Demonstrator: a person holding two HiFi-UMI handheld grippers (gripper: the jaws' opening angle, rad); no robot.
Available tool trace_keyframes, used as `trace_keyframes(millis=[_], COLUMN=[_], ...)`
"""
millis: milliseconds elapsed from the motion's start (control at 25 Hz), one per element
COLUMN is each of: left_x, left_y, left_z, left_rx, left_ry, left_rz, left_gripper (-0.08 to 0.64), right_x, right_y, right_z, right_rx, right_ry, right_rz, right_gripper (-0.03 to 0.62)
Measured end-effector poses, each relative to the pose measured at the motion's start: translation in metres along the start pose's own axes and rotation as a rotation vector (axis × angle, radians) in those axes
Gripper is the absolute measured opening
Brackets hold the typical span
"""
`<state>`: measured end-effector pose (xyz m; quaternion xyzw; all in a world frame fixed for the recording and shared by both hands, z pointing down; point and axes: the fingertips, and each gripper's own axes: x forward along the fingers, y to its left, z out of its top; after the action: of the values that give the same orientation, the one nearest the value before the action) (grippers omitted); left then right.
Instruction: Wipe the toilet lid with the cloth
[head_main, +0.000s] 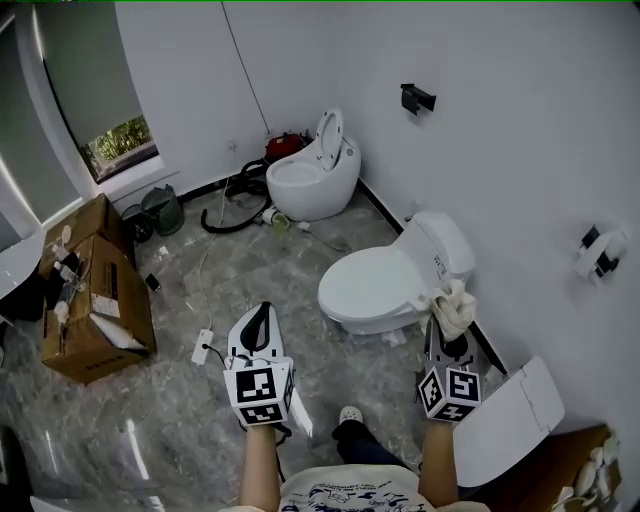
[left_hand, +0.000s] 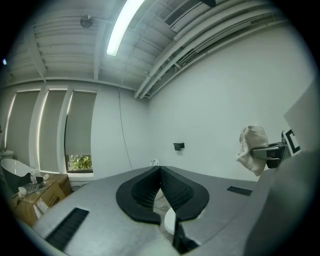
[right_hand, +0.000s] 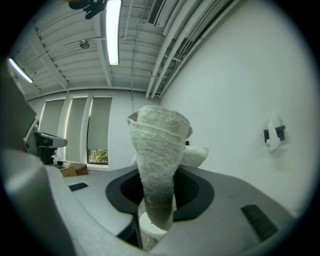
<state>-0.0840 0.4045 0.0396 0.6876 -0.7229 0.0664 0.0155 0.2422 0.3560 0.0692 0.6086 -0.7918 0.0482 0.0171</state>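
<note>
Right gripper (head_main: 446, 335) pinches the bunched cloth (head_main: 455, 308), lengthwise beyond its tips, at the shut toilet lid's (head_main: 375, 282) right edge. Left gripper (head_main: 258, 320) is pressed together, empty.

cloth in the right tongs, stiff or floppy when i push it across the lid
Probably floppy: the cloth bunches into soft folds beyond the right tongs. Its looped terry surface should grip rather than slide on the smooth toilet lid. It looks light for its bulk.

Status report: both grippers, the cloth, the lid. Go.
Left gripper shut, empty. Right gripper shut on cloth, held up off the toilet lid. Lid closed, nothing on it.
</note>
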Motion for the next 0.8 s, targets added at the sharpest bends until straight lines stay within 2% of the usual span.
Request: trace_keyframes(millis=[360,600,800], left_x=[0.117,0.161,0.189], left_y=[-0.017,-0.028,-0.027], left_z=[0.027,0.031,0.015], left_rx=[0.006,0.014,0.019], left_ry=[-0.016,-0.008,0.027], left_rz=[0.039,0.043,0.034], left_gripper=[0.003,0.003,0.003], right_x=[0.127,0.171,0.198], right_y=[-0.044,-0.068,-0.072], right_z=[0.023,0.024,0.013], right_rx=[0.001,0.011,0.021], right_ry=[-0.017,-0.014,0.012], right_rz=[0.049,0.053,0.049], right_gripper=[0.114,0.114,0.114])
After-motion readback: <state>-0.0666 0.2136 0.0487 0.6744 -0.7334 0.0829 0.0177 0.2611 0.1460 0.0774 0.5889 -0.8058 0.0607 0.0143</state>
